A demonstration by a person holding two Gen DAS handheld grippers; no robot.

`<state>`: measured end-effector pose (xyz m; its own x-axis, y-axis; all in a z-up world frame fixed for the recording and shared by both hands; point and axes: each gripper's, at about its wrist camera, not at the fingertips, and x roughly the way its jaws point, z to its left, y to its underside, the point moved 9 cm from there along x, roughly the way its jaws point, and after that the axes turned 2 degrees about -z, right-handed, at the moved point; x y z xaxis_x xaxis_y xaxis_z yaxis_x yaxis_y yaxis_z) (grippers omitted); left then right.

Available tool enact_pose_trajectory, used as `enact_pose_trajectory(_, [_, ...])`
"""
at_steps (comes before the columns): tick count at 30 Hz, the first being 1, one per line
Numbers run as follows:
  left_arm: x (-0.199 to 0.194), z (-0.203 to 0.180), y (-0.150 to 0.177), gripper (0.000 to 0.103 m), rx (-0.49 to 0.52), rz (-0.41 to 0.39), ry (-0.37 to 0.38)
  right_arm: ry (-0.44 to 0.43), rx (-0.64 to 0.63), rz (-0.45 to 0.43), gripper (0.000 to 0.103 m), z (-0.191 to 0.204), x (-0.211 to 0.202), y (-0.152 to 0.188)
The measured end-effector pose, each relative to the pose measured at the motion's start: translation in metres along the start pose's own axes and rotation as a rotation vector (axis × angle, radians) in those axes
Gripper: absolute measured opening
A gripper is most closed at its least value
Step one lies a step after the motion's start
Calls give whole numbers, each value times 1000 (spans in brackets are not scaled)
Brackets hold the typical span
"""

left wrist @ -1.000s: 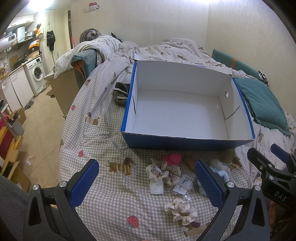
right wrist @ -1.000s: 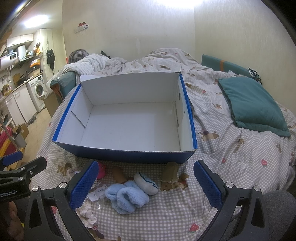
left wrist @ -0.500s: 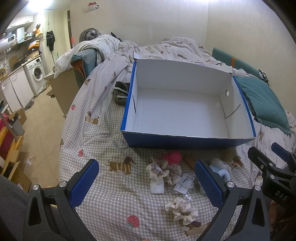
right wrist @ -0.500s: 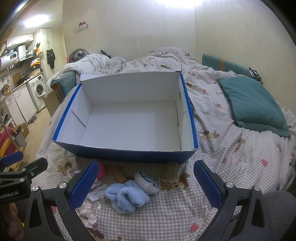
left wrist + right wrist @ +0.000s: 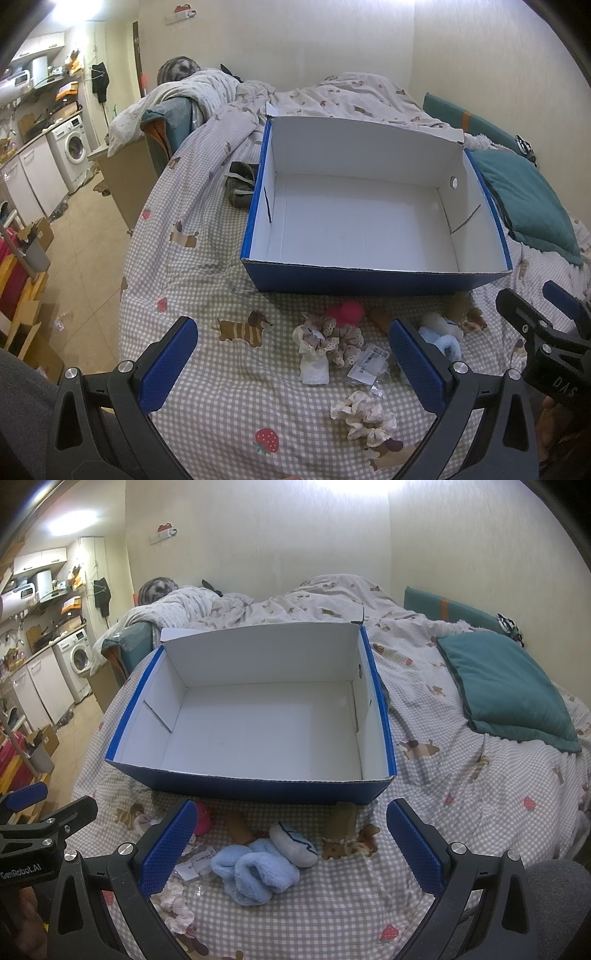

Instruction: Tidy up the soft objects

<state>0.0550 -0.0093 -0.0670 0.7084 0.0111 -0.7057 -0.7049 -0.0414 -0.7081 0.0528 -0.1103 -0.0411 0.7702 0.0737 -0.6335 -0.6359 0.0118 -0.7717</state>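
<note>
Left wrist view: left gripper (image 5: 291,354) spread wide, holding nothing.
Beige lace-trimmed fabric scrunchies (image 5: 327,338) lie just before the near wall of the blue cardboard box with white interior (image 5: 369,280), within short reach.

Right wrist view: right gripper (image 5: 291,836) likewise released, empty.
Pale blue fleece socks (image 5: 255,871) lie near that wall; the box interior is open, unobstructed from above.

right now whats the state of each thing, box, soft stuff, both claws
box: open, empty, on the bed
blue socks: on the bed, outside the box
pink toy: on the bed by the box front
brown scrunchie: on the bed, loose
cream scrunchie: on the bed, loose
left claw: open, empty
right claw: open, empty
</note>
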Motion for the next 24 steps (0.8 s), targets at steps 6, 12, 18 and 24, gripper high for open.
enact_pose_trajectory(6, [-1,16,0,103,-11,-3,-44,-108,94,85,103,-1,9,6])
enact_pose_trajectory(12, [28,55,22,103,-79,139,-162,-77,252,182,103,-37,23,24])
enact_pose_trajectory(18, [57,33,66,103,-2,355,-50,-67,337,253,103,-46,37,40])
enact_pose_trajectory(24, [58,-25,108,102,216,474,152,-71,320,264,103,-42,38,41])
